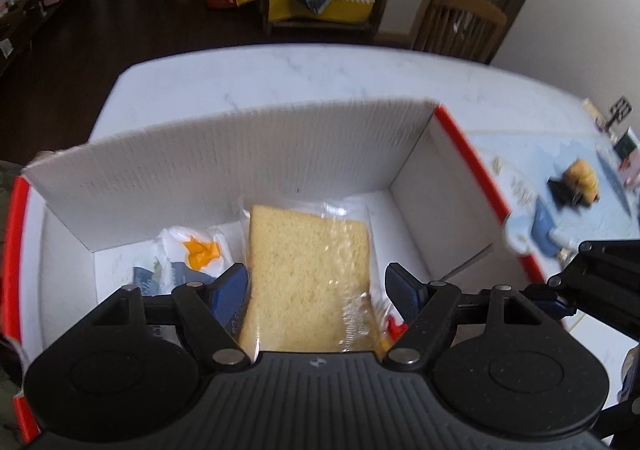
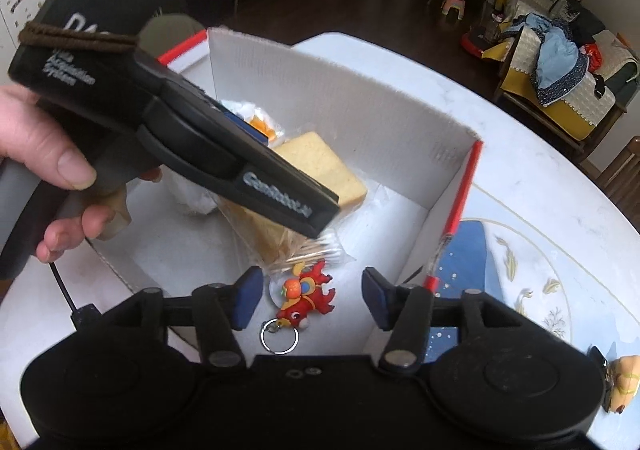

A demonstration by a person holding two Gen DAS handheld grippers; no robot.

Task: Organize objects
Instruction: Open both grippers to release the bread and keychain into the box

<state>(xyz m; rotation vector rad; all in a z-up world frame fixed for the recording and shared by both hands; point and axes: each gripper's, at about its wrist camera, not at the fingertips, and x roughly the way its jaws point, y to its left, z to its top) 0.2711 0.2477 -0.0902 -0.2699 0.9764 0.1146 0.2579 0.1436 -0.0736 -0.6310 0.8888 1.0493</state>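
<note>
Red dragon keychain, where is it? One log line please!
right gripper: open | red dragon keychain: lying in box, between fingers | left gripper: around bagged bread

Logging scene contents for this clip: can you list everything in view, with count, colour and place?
box: one, white with red edges, on the table
table: one, white marble
wrapped bread slice: one, tan in clear wrap, inside the box
cotton swab packet: one, clear, inside the box beside the bread
dragon keyring: one, red and orange, on the box floor
white wrapper: one, white with orange, box far-left corner
small toy: one, yellow and black, on the patterned mat
left hand-held gripper: black, astride the bread
right hand-held gripper: black, open over the keyring
hand: one, holding the left gripper
</note>
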